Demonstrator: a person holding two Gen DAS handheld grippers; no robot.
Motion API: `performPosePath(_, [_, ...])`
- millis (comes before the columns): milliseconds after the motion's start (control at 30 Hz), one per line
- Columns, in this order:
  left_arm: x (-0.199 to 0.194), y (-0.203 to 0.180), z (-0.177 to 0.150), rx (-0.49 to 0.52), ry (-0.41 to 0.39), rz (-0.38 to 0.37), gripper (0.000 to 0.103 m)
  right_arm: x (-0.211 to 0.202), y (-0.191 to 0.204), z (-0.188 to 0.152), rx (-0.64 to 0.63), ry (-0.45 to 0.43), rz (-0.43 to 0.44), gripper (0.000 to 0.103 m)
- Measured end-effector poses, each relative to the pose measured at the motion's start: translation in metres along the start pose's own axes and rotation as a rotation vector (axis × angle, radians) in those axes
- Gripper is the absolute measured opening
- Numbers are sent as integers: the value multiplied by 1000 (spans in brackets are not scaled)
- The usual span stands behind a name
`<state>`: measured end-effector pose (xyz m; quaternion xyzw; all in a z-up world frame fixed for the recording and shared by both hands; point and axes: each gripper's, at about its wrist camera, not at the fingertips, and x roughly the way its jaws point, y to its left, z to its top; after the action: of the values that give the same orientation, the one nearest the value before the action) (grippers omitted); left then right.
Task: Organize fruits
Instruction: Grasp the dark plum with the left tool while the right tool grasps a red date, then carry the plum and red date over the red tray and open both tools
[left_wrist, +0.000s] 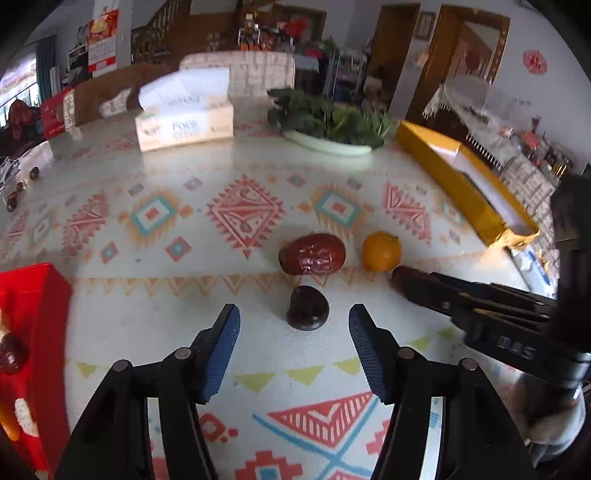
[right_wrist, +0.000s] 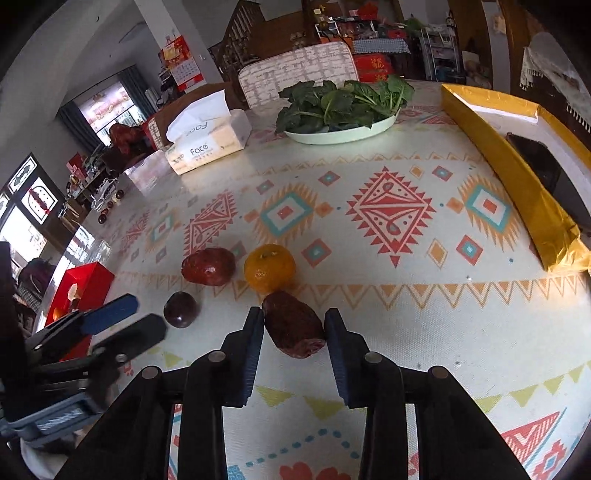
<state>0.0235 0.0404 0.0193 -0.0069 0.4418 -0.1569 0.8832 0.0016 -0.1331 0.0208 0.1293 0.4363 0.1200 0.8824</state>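
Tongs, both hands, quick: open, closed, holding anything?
Left tongs: open, the dark round fruit just ahead of the tips, not gripped.
Right tongs: closed on the wrinkled red date.

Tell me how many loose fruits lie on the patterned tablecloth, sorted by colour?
Reddish-brown, wrinkled dates: 2, the free date and the date between the right tongs.
Orange: 1, the small orange.
Dark purple: 1, the round dark fruit.
Total: 4
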Motion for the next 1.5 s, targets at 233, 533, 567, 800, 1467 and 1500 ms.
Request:
performPosePath(233, [18,-10,8,19,15,-17,48,-2,-2,-2,20,-8,9,35])
performPosePath(533, [13,-7,4,19,-24,-4,24,-5,-2,-3,32,-19,8,35])
performPosePath(567, [11,-6,3,13,-33,-12,24,-7,-2,-3,34,-29,7,35])
performPosePath(800, [-1,-2,5,-3,-88,-66,24,-16,-4,-2,46,-73,14,31])
performPosePath(1467, [-62,32,-27,-161,-153,-152,24,-27,-27,-5,188,-111,122,27])
performPosePath(1500, [-72,39,-34,-184,-164,-157,24,-30,-26,-9,199,-109,130,26])
